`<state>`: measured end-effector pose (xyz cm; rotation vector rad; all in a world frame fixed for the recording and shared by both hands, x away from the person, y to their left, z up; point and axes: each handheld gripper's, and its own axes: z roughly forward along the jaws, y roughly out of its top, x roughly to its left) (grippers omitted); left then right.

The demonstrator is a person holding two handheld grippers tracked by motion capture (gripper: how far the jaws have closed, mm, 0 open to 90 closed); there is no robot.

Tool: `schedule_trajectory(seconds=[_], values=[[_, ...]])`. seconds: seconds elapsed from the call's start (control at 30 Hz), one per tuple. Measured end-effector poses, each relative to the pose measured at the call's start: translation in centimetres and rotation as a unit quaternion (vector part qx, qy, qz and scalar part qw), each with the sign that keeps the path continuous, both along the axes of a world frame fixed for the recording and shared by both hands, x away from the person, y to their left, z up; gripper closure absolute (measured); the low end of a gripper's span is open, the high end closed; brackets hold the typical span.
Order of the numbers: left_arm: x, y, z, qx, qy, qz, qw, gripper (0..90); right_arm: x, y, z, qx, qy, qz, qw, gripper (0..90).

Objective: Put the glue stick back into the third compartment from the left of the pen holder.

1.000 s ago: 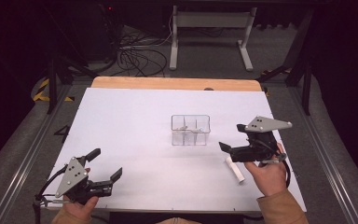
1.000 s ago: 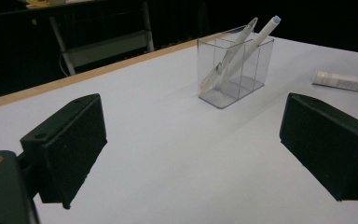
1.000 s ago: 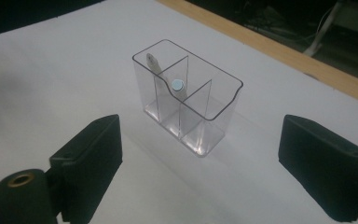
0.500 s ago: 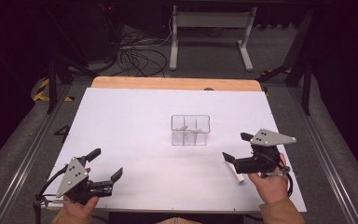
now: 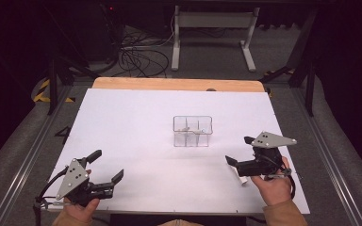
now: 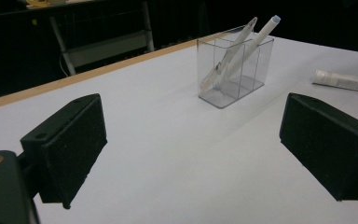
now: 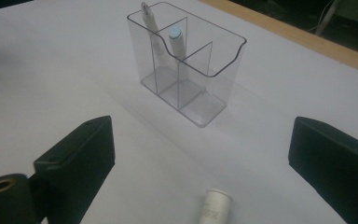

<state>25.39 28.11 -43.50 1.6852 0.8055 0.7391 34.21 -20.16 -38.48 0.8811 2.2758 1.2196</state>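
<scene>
A clear divided organizer (image 5: pixel 193 131) stands mid-table with two white pens (image 6: pixel 242 44) leaning in it. A white capped tube (image 7: pixel 214 205) lies flat on the table; in the right gripper view its end shows low between the jaws. My right gripper (image 5: pixel 240 150) hovers just above the tube (image 5: pixel 242 179) and is open. Its jaws have just been opening further, and the pads touch nothing. My left gripper (image 5: pixel 106 165) rests open near the front left edge, with bare table between its pads (image 6: pixel 70 140). From there the tube (image 6: pixel 345 81) lies right of the organizer (image 6: pixel 235 70).
The white table top (image 5: pixel 136 122) ends in a wooden strip (image 5: pixel 169 84) at the far side. Beyond it are cables (image 5: pixel 141 56) on the floor and a metal stand (image 5: pixel 212 28). Rails (image 5: pixel 23 160) run along both table sides.
My right gripper has sunk toward the table and drawn nearer the front edge, now low over the white tube. The left gripper has kept still.
</scene>
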Motion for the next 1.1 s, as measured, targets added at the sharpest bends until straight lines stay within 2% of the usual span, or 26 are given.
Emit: schedule_trajectory(seconds=[0.13,0.27,0.4,0.57,0.67,0.83,1.1], values=[[0.0,0.0,0.0,0.000,0.000,0.000,1.0000,7.8,0.4,-0.1,-0.5,0.003,0.029,-0.007,0.9995,0.2],[0.0,0.0,0.0,0.000,0.000,0.000,1.0000,7.8,0.7,-0.4,-1.0,0.004,0.049,-0.014,0.9987,0.0],[0.0,0.0,0.0,0.002,-0.002,0.000,1.0000,7.8,1.1,-0.3,-1.7,-0.014,0.078,-0.026,0.9965,4.0],[-0.1,0.0,0.0,0.001,-0.002,0.000,1.0000,7.8,1.4,-0.4,-2.6,-0.021,0.103,-0.037,0.9937,8.2],[0.0,0.0,0.0,0.001,-0.002,0.000,1.0000,7.8,1.4,-0.4,-2.9,-0.034,0.105,-0.046,0.9928,12.2],[0.0,0.0,0.0,0.002,0.000,-0.001,1.0000,7.8,1.6,-0.4,-3.5,-0.054,0.115,-0.066,0.9896,19.0],[0.0,0.0,0.0,0.002,0.000,-0.001,1.0000,7.8,1.9,0.0,-4.4,-0.096,0.122,-0.082,0.9845,24.2]])
